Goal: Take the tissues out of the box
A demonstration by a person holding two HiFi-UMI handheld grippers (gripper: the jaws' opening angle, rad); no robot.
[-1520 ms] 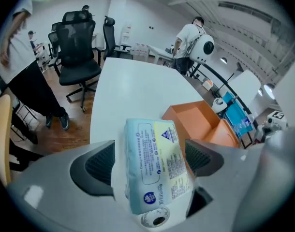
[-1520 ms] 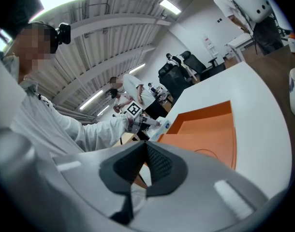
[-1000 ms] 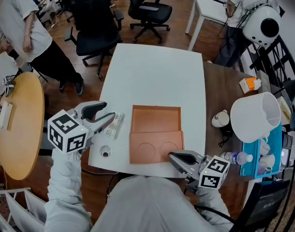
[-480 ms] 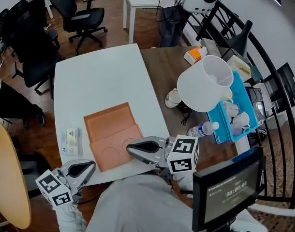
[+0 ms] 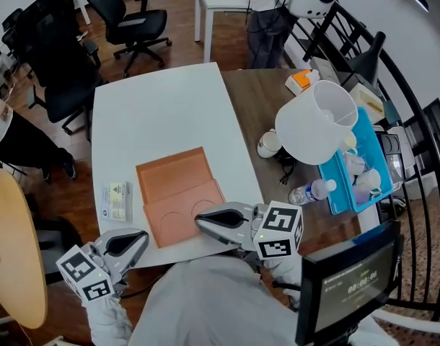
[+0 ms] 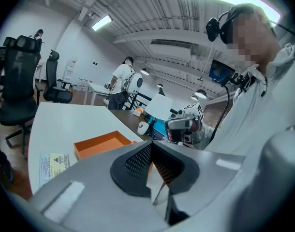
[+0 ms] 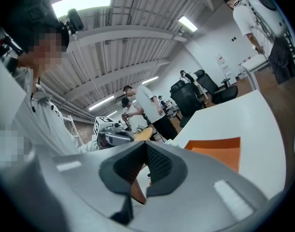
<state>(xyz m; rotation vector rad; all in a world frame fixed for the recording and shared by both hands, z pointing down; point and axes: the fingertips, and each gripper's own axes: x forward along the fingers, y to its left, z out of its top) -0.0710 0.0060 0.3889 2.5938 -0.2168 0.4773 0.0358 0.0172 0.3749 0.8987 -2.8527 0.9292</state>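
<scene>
The tissue pack (image 5: 115, 200) lies flat on the white table (image 5: 162, 114), just left of the open orange box (image 5: 178, 197), whose inside shows nothing. The left gripper view also shows the tissue pack (image 6: 52, 163) and the orange box (image 6: 100, 143). My left gripper (image 5: 135, 239) hangs off the table's near edge, shut and holding nothing. My right gripper (image 5: 203, 222) hovers over the box's near right corner, also shut with nothing in it. In the right gripper view the orange box (image 7: 220, 149) lies ahead and the left gripper (image 7: 113, 137) faces me.
On the brown table to the right stand a white jug (image 5: 317, 125), a cup (image 5: 269, 144), a water bottle (image 5: 314, 191) and a blue tray (image 5: 350, 171). A monitor (image 5: 342, 280) is at near right. Office chairs (image 5: 68, 71) and a round wooden table (image 5: 11, 258) are at left.
The left gripper held the tissue pack, let it go on the table left of the box, then drew back to the near edge and shut. The right gripper stayed shut by the box.
</scene>
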